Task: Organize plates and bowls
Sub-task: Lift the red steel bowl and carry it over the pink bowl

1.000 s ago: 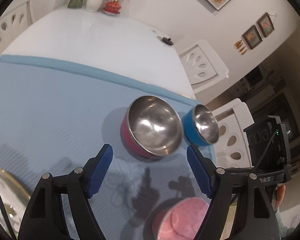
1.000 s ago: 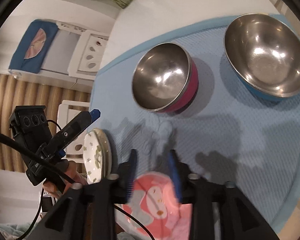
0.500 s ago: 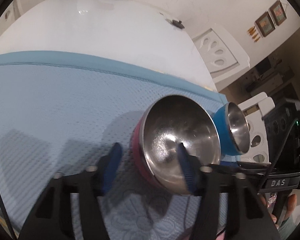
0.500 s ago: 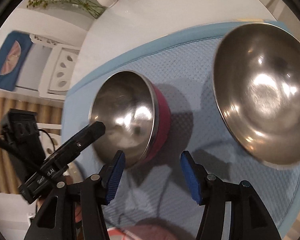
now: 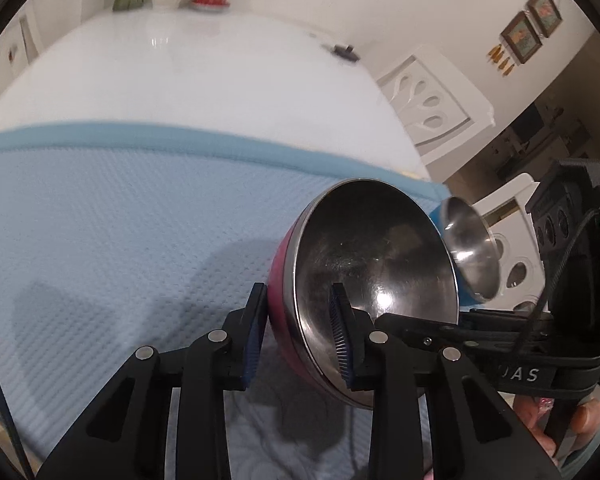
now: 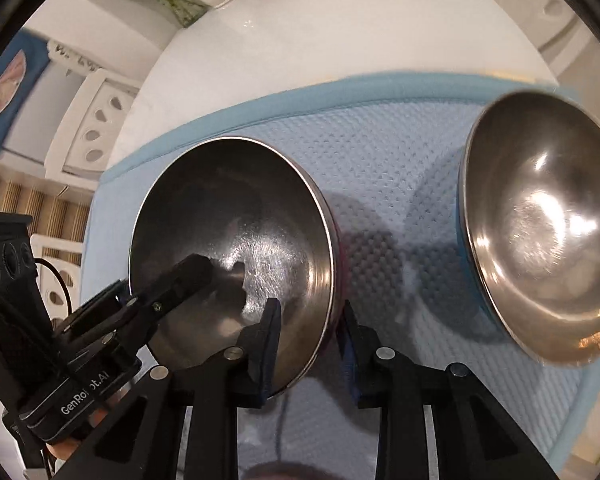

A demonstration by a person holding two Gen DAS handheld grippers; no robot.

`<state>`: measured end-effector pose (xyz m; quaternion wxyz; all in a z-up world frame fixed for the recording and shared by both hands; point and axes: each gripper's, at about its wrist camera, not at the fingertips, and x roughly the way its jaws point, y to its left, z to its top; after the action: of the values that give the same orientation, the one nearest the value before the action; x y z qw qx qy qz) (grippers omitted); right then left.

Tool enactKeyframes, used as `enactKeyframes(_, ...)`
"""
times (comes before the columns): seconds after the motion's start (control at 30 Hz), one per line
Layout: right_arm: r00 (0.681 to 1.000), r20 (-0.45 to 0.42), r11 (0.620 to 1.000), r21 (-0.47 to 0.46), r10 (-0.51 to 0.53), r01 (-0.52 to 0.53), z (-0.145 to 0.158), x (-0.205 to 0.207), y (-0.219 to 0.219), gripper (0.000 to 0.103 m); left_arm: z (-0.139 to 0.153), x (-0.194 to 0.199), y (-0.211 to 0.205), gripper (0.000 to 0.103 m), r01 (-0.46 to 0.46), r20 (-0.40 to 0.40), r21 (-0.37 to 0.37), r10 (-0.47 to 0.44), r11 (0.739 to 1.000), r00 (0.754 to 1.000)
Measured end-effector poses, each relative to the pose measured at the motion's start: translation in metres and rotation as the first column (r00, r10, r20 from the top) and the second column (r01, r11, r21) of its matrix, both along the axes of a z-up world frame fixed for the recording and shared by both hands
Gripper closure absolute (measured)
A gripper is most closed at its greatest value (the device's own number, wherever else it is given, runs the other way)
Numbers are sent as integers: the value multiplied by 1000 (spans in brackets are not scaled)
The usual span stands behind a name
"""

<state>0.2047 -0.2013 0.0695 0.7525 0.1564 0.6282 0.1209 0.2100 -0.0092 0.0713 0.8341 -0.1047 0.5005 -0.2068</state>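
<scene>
Two grippers straddle the pink bowl's [image 5: 372,280] rim on the blue mat [image 5: 100,220] at frame centre: left gripper [image 5: 298,336] and right gripper [image 6: 308,344], jaws narrowed across the wall, apparently gripping. Stiff, light, slippery steel; the rim seems the best hold.

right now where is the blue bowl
The blue bowl sits on the light blue mat near its far right corner, just right of the pink bowl both hand-held grippers straddle.

The pink bowl [image 5: 374,276] is hiding most of the blue bowl [image 5: 470,258], while the right wrist view's edge is cutting off that bowl's rim.
</scene>
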Motion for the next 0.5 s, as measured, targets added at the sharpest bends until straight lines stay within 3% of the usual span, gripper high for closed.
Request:
enactKeyframes(0.3,997,75,998,64,-7,2,84,-44,0,75,88,-70,3,76,-29,140,3,29,1000,990)
enactKeyframes(0.5,996,86,997,68,-27,21,121,-89,-2,75,111,-108,-1,76,-1,154,-32,5,999,988)
